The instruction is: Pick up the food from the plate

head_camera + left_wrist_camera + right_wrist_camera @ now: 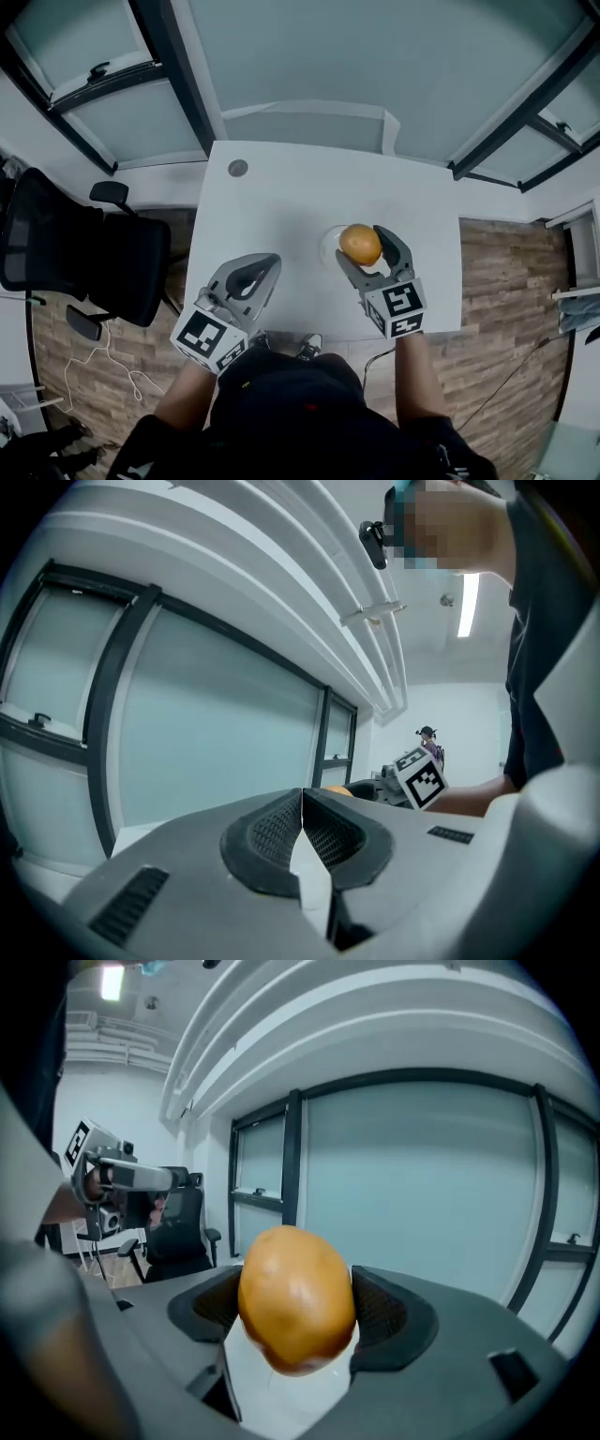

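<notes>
- Two grippers hang over the near edge of the table [281, 192]; the left gripper [265, 266] is pressed together on nothing, by the near-left corner.
- At the right gripper [365, 247], the tongs pinch the orange food [359, 243] over the plate [327, 246], right of centre.
- Open tabletop runs to the far edge; an office chair [89, 253] stands off the left edge.

We take this for an office: a white bench [281, 202] with a cable hole [238, 168] near its far-left corner, a black swivel chair [80, 251], and frosted glass partitions [309, 56].
</notes>
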The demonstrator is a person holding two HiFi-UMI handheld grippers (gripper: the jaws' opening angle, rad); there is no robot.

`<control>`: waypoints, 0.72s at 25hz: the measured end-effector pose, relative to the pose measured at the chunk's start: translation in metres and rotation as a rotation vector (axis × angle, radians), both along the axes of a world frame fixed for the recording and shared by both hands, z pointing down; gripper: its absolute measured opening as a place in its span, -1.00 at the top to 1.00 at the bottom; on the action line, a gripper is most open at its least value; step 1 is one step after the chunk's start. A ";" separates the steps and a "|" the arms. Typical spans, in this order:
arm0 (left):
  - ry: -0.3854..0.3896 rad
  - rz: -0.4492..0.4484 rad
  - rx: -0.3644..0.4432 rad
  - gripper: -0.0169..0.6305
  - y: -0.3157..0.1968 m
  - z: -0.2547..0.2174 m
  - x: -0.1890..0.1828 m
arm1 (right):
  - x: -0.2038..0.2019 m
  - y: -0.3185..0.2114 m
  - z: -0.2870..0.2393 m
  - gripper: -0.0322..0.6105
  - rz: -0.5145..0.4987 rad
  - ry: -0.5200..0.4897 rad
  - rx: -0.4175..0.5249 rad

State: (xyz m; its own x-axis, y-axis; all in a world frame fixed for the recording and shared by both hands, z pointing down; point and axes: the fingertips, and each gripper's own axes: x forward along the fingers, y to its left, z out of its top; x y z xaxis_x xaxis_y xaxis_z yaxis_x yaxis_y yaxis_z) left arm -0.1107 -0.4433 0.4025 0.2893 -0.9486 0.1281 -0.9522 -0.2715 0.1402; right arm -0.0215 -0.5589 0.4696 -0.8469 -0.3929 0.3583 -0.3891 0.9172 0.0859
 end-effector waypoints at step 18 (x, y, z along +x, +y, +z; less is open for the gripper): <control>-0.129 0.152 0.162 0.88 0.012 -0.070 0.024 | 0.086 0.066 -0.145 -0.27 0.278 -0.314 0.241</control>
